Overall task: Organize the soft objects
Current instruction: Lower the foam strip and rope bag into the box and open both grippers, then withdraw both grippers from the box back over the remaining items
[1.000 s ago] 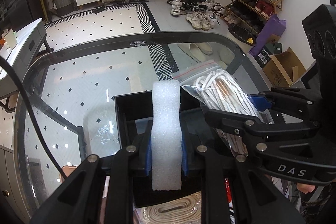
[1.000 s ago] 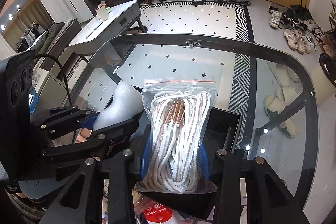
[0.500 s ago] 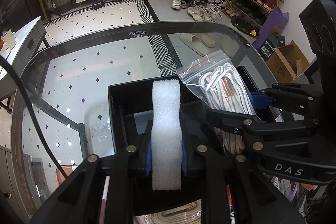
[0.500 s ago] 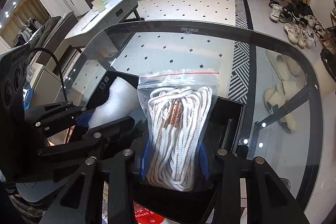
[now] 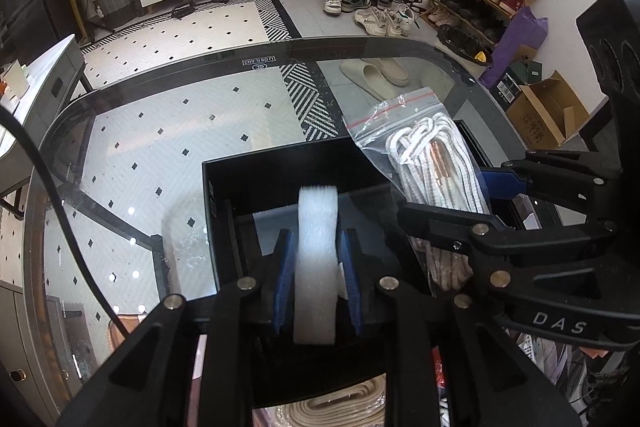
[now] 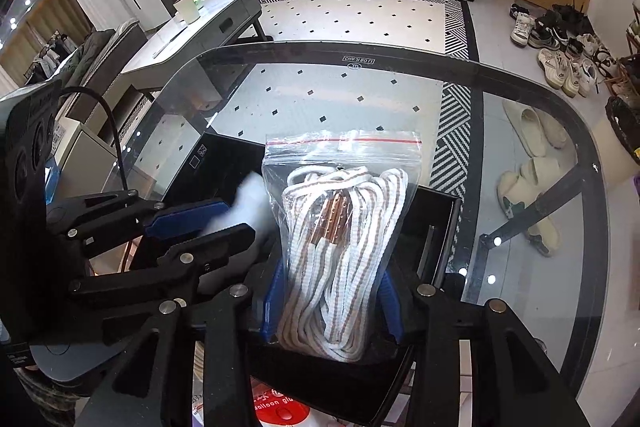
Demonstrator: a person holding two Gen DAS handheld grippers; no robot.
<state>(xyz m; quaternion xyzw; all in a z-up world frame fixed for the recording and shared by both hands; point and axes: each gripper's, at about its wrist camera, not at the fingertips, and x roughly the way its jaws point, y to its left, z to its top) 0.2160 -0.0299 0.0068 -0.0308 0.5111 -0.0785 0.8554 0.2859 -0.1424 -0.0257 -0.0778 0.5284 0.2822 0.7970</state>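
Note:
My left gripper (image 5: 318, 263) holds a white foam strip (image 5: 317, 259) upright over a black open box (image 5: 280, 171) on the glass table; its blue pads stand a little apart from the strip's sides. My right gripper (image 6: 332, 291) is shut on a clear zip bag of white-and-brown rope (image 6: 340, 239) over the same box (image 6: 224, 163). The bag also shows in the left wrist view (image 5: 432, 167), held by the right gripper (image 5: 460, 211). The left gripper (image 6: 200, 223) and the foam (image 6: 248, 203) show at the left of the right wrist view.
The glass table (image 5: 160, 131) has a dark rim (image 6: 400, 63). Packets lie below the box, one with a red label (image 6: 280, 411). A coiled beige strap (image 5: 344, 403) lies near me. Shoes, slippers, suitcases and a grey side table stand around on the floor.
Both grippers have moved down toward the black box with their loads. The left gripper's pads have parted slightly from the foam strip.

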